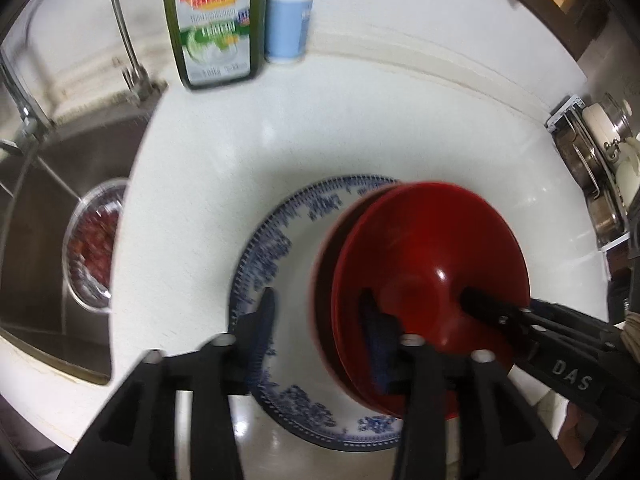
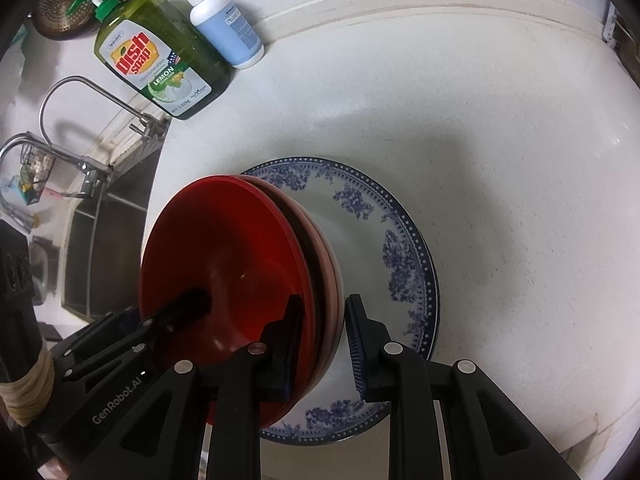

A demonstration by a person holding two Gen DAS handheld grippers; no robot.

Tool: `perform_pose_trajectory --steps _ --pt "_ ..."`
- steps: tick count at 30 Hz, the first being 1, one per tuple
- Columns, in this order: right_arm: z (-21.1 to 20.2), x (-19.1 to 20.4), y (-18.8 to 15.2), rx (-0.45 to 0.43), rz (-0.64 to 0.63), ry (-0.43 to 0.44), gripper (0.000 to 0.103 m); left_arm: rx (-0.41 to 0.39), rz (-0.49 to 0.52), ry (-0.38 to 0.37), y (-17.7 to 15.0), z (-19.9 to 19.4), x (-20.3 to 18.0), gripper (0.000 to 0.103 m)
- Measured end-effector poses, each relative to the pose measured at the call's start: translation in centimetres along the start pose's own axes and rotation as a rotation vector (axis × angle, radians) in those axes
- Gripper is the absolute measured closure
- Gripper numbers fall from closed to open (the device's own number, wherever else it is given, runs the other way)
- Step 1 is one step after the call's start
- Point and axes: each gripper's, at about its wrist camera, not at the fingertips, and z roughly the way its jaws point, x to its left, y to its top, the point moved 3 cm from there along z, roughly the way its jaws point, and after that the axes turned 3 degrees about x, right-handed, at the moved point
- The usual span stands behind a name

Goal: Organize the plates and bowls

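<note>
Left gripper [image 1: 316,312]: jaws spread across the near left rim of the red bowls [image 1: 428,280]; one finger inside the top bowl, the other outside over the plate; neither pad seems to press, though blur hides the contact.
Right gripper [image 2: 324,320]: jaws narrow, straddling the right rim of the stacked bowls; the inner pad lies against the wall, the outer pad stands a little off, so I cannot tell whether it truly pinches.
Red bowls: nested stack, tilted, sitting on the blue-patterned plate [image 2: 400,248], shifted toward the plate's sink-side edge.
Plate: flat on the countertop [image 2: 500,140], near its front edge, between the sink and the open white stretch.
Risk, slip: with the left jaws loose, the stack depends on the right grip; if that is slack too, the bowls may slide down or rock on the glossy plate.
Risk, separation: the nested bowls could part if only the top rim is caught.
Risk, collision: both grippers crowd one stack and could knock fingers.
Surface: white speckled counter, glossy, bare to the right.
Back edge: green dish soap bottle [image 2: 164,64] and blue-white pump bottle [image 2: 228,28].
Sink [image 1: 48,232]: steel, left of the counter, with taps and a strainer holding red scraps.
Right corner: a rack of metal pots.
</note>
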Motion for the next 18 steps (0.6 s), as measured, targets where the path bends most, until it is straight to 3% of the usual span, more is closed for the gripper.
perform_pose_trajectory --steps 2,4,8,10,13,18 --pt "-0.8 -0.1 -0.2 -0.039 0.0 -0.006 0.071 -0.053 0.021 0.024 -0.2 -1.4 -0.1 0.049" --pt "-2.0 -0.1 -0.5 -0.093 -0.005 -0.024 0.065 -0.113 0.046 0.037 -0.4 -2.8 -0.1 0.038" --pt "-5.3 0.2 -1.8 -0.216 -0.027 -0.064 0.058 -0.262 0.078 0.084 -1.3 -6.3 -0.7 0.023" --pt "-6.9 0.5 -2.6 -0.285 -0.049 -0.098 0.045 -0.342 0.087 0.121 -2.0 -7.8 -1.1 0.015" --pt "-8.9 0.4 -3.9 -0.386 -0.054 -0.118 0.031 -0.418 0.094 0.167 -3.3 -9.4 -1.3 0.01" --pt "-11.2 -0.3 -6.2 -0.502 -0.065 -0.141 0.028 -0.466 0.067 0.182 -5.4 -10.7 -1.7 0.009"
